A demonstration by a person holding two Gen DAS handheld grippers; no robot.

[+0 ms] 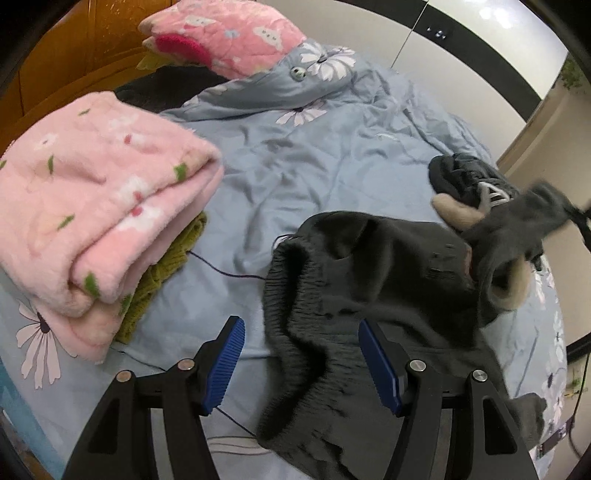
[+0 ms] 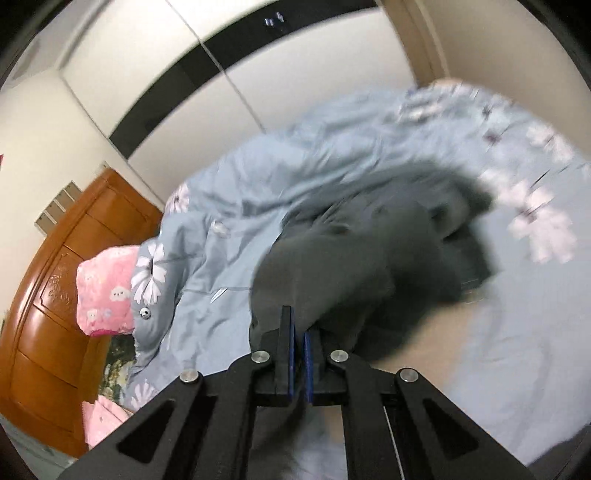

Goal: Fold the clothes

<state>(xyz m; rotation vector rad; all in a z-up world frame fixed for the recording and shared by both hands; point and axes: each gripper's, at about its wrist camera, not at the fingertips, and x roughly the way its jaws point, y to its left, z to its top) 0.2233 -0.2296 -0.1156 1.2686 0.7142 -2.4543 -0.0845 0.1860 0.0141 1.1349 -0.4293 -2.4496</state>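
A dark grey fleece-lined garment (image 1: 373,280) lies crumpled on the blue floral bed cover (image 1: 295,155), its ribbed hem toward me. My left gripper (image 1: 301,339) is open, its blue pads either side of the ribbed hem, just above the cloth. In the right wrist view my right gripper (image 2: 300,328) is shut on a fold of the same grey garment (image 2: 369,251) and holds it lifted over the bed; that view is motion-blurred.
A folded pink fleece blanket (image 1: 99,206) lies on an olive knit (image 1: 162,273) at the left. A pink pillow (image 1: 229,33) and dark clothes (image 1: 166,85) sit by the wooden headboard (image 2: 48,295). Another dark garment (image 1: 465,177) lies at the right. A thin cable (image 1: 221,271) crosses the cover.
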